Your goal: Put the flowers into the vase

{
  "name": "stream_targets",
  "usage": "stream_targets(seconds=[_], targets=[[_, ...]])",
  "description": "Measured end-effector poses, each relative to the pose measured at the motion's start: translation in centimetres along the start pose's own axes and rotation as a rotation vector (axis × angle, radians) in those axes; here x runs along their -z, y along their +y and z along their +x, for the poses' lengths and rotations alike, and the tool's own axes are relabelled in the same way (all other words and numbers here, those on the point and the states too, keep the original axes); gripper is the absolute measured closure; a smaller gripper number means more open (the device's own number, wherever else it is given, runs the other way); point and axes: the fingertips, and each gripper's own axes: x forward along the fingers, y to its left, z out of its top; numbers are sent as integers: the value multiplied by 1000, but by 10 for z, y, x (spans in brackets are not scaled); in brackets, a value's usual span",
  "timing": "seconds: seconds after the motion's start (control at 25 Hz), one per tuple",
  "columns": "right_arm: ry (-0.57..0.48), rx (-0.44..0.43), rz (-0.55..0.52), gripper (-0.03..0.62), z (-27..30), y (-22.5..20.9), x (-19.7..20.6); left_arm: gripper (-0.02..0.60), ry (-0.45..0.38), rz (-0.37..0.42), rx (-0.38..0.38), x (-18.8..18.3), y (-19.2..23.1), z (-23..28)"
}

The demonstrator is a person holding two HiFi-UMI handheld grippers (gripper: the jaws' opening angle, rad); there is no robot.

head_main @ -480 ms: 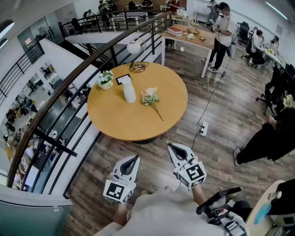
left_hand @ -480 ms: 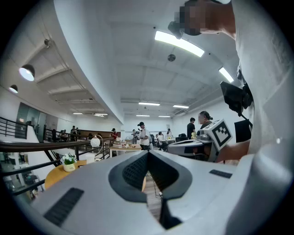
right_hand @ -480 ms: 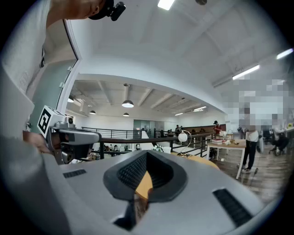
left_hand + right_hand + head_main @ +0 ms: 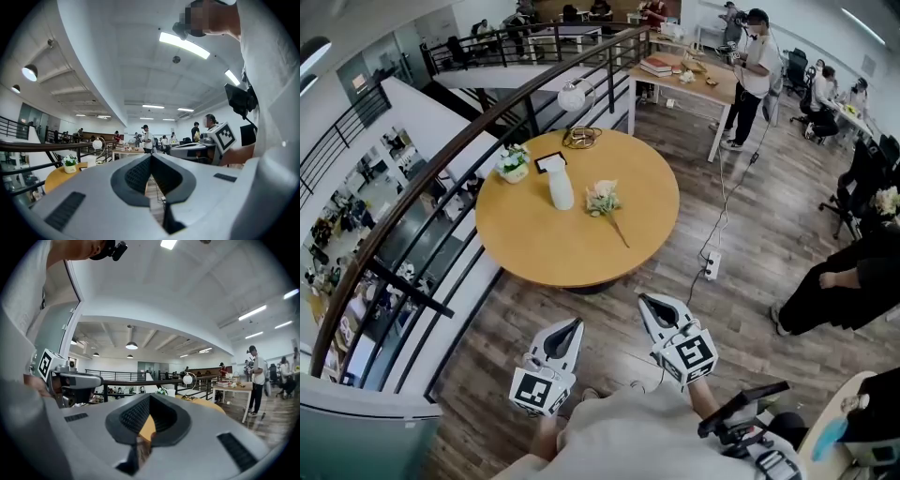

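Observation:
A bunch of pale pink flowers lies on the round wooden table, its stem pointing toward me. Just left of it a white vase stands upright. Both grippers hover over the wooden floor short of the table, well apart from the flowers. My left gripper is shut with nothing in it, and so is my right gripper. In the left gripper view the left gripper shows its jaws meeting at the tip. The right gripper looks the same in the right gripper view, facing the table edge.
On the table's far side are a small pot of white flowers, a dark tablet and a gold ring-shaped lamp base. A black railing curves along the left. A power strip lies on the floor; people stand and sit at right.
Both grippers hold the same place. The person in black at the right edge has shifted a little.

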Motion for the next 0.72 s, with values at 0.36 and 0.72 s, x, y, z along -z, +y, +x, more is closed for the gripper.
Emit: stream_targets(seconds=[0.36, 0.72], targets=[[-32, -58, 36, 585, -10, 4, 0, 575, 5, 14, -9, -3, -9, 2], [-10, -79, 72, 585, -33, -18, 13, 575, 51, 33, -36, 0, -29, 19]])
